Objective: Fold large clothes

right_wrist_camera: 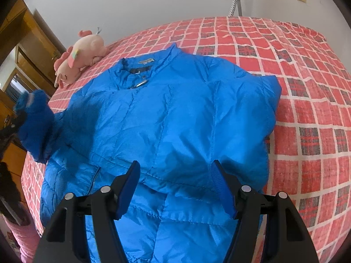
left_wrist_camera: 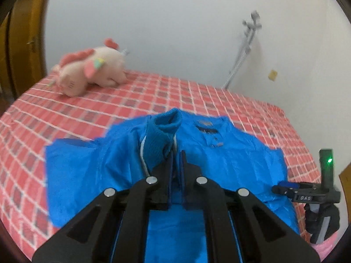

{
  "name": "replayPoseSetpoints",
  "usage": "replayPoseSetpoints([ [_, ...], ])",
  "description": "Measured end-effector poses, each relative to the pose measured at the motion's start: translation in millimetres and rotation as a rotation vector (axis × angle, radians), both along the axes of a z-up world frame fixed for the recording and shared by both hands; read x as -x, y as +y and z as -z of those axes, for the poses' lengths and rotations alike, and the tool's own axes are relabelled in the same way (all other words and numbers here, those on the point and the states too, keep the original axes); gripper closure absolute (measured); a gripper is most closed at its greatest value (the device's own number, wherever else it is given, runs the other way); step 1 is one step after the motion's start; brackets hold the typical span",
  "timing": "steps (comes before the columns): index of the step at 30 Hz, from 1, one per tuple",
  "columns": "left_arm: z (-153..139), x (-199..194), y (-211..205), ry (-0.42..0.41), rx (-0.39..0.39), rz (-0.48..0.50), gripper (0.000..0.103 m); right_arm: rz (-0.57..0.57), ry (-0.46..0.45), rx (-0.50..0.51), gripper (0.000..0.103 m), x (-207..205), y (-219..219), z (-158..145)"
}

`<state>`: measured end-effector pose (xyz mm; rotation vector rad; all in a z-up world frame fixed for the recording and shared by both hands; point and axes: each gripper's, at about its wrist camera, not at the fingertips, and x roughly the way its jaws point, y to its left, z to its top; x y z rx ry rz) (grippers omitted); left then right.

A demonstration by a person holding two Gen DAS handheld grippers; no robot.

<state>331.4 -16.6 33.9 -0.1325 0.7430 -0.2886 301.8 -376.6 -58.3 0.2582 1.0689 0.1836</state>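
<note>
A bright blue padded jacket (right_wrist_camera: 175, 109) lies front up on the bed, collar (right_wrist_camera: 136, 74) toward the far side. My left gripper (left_wrist_camera: 175, 156) is shut on the jacket's knitted sleeve cuff (left_wrist_camera: 163, 135) and holds it lifted over the jacket's body (left_wrist_camera: 230, 160). In the right wrist view the raised cuff (right_wrist_camera: 35, 118) shows at the left edge. My right gripper (right_wrist_camera: 176, 173) hovers open above the jacket's lower part, with nothing between its blue pads (right_wrist_camera: 131, 184). It also appears at the jacket's right edge (left_wrist_camera: 283, 188) in the left wrist view.
The bed has a red checked sheet (right_wrist_camera: 307, 114). A pink plush toy (right_wrist_camera: 81, 54) lies at its far left corner. Wooden doors (right_wrist_camera: 28, 50) stand to the left and a white wall behind. A metal hose (left_wrist_camera: 241, 54) leans on the wall.
</note>
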Motion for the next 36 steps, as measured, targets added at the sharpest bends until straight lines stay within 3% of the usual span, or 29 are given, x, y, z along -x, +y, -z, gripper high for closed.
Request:
replayPoseSetpoints([
  [9, 71.8, -25.9, -25.7, 0.194, -0.014, 0.109, 0.103, 0.010, 0.031, 0.016, 0.036, -7.3, -2.0, 15.0],
  [12, 66.4, -17.7, -24.0, 0.230, 0.052, 0.174, 0.103, 0.005, 0.031, 0.022, 0.036, -8.5, -1.1, 17.4],
  [14, 53.5, -7.0, -20.4, 0.202, 0.073, 0.203, 0.102, 0.004, 0.030, 0.023, 0.036, -8.7, -1.4, 17.9],
  [16, 36.1, 5.8, -12.5, 0.142, 0.074, 0.212, 0.085, 0.003, 0.030, 0.025, 0.036, -8.8, -1.1, 17.9],
  [18, 26.4, 11.5, -2.0, 0.106, 0.069, 0.183, 0.076, 0.004, 0.029, 0.028, 0.036, -8.9, -0.7, 17.7],
  [20, 31.6, 7.1, 8.3, 0.108, 0.014, 0.126, 0.076, 0.001, 0.029, 0.032, 0.036, -8.2, 0.3, 17.9],
  [23, 58.3, -9.5, 20.1, 0.169, -0.070, 0.037, 0.080, -0.003, 0.028, 0.029, 0.036, -8.3, 2.0, 17.5],
  [26, 92.4, -25.9, 20.8, 0.235, -0.100, 0.029, 0.081, -0.001, 0.027, 0.035, 0.036, -8.2, 2.9, 16.9],
  [28, 100.2, -27.9, 17.9, 0.224, -0.124, 0.036, 0.081, -0.002, 0.023, 0.044, 0.036, -7.1, 6.0, 14.9],
  [33, 83.1, -21.9, 30.0, 0.213, -0.068, 0.012, 0.081, -0.066, 0.002, 0.012, 0.033, -2.9, 28.1, 0.4],
  [36, 61.7, -11.1, 40.0, 0.143, -0.117, -0.042, 0.078, -0.133, 0.000, -0.011, 0.025, -2.6, 56.9, -10.8],
])
